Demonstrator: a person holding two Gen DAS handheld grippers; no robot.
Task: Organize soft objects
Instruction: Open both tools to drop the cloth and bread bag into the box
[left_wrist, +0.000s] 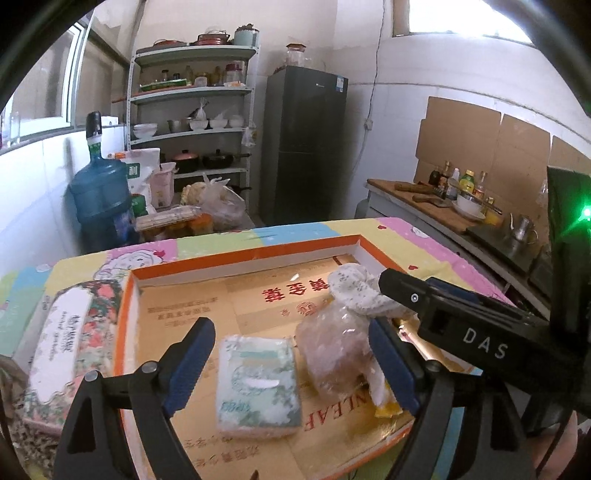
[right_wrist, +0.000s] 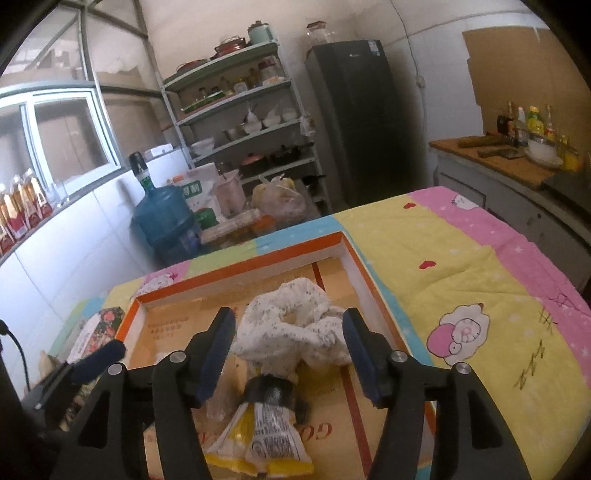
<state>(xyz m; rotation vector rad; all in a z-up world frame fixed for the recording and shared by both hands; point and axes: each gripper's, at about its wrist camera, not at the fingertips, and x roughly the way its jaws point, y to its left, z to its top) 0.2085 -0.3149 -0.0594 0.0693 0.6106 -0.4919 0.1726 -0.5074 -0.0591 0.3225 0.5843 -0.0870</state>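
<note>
Hovering over orange tray (left_wrist: 243, 258), left gripper (left_wrist: 291, 365) gapes wide around tissue pack (left_wrist: 258, 384), gripping nothing; right gripper (right_wrist: 288, 354) open, empty, white cloth (right_wrist: 295, 325) at 12 o'clock.

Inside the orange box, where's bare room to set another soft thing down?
Free: the box floor along its far wall and left wall, beyond the tissue pack. Crowded: the near right, where the plastic bag, white cloth and yellow packet bunch.

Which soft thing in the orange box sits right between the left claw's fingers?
The green-and-white tissue pack. It lies flat between the left claw's open fingers, while the clear crinkly bag and the white cloth sit further right.
</note>
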